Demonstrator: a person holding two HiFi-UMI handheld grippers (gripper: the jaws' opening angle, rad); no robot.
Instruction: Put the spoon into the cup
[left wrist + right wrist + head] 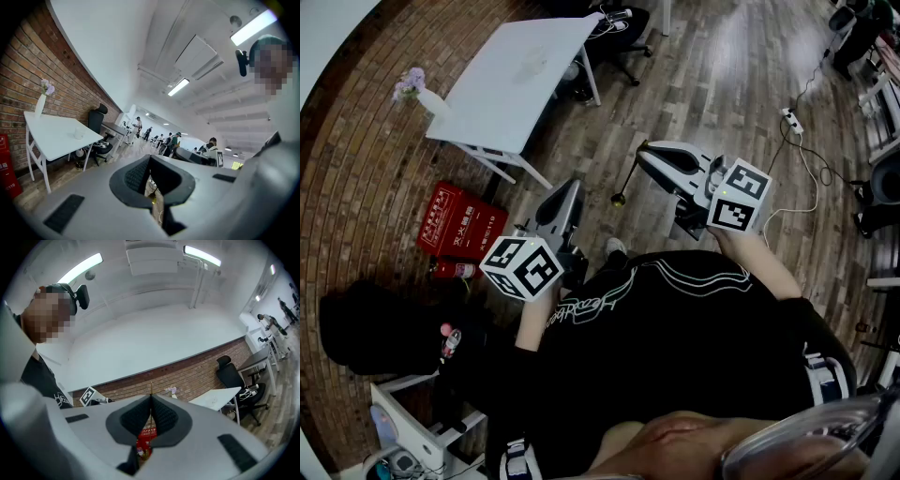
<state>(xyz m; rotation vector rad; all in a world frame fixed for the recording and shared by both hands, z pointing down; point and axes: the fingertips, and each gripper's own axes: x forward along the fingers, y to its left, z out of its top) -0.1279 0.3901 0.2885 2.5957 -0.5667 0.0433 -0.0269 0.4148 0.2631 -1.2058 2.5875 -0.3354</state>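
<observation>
Seemingly a cup (78, 134) on table (51, 137); spoon (628, 178) in right hand-held gripper (645, 152)

Was an open-plan office. Evidence: brick wall (18, 70), wood-plank floor (722, 84), ceiling strip lights (178, 87). White counter (51, 133) w/ flower vase (42, 98), black swivel chair (96, 123) next to it. More desks further back w/ ppl (174, 139) standing and sitting around them. Power strip (790, 119) + cable lay on the floor, red box (459, 220) by the wall.

White table (511, 94) with flower vase (427, 97) and cup (78, 134), wooden floor (722, 75) with power strip (791, 120)
</observation>
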